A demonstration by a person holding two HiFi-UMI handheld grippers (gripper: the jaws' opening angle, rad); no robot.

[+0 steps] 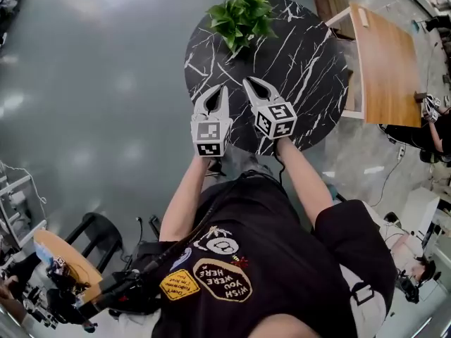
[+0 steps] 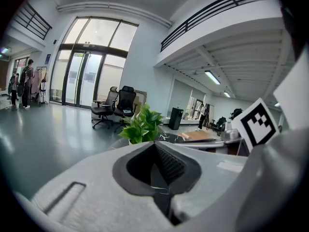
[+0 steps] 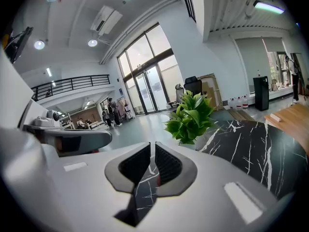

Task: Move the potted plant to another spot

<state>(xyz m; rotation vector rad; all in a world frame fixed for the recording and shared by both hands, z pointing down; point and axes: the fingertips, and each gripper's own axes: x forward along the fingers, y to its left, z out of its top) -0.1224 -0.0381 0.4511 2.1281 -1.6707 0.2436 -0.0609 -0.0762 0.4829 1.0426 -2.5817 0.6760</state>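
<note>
The potted plant [image 1: 243, 16], leafy and green, stands at the far edge of a round black marble table [image 1: 303, 69]. Both grippers hover over the table's near part, side by side and pointing at the plant, well short of it. My left gripper [image 1: 223, 88] is shut, its tips touching, with nothing in it. My right gripper [image 1: 246, 82] shows only a thin slit between its pads and holds nothing. The plant [image 2: 142, 124] sits beyond the left gripper [image 2: 155, 144] in the left gripper view. In the right gripper view the plant [image 3: 190, 117] rises just right of the right gripper [image 3: 150, 146].
A wooden table [image 1: 384, 65] stands close to the marble table's right side, with a person [image 1: 433, 122] beyond it. A black stool [image 1: 99, 234] is at the lower left. Office chairs [image 2: 118, 105] and people [image 2: 21, 81] stand far off across the grey floor.
</note>
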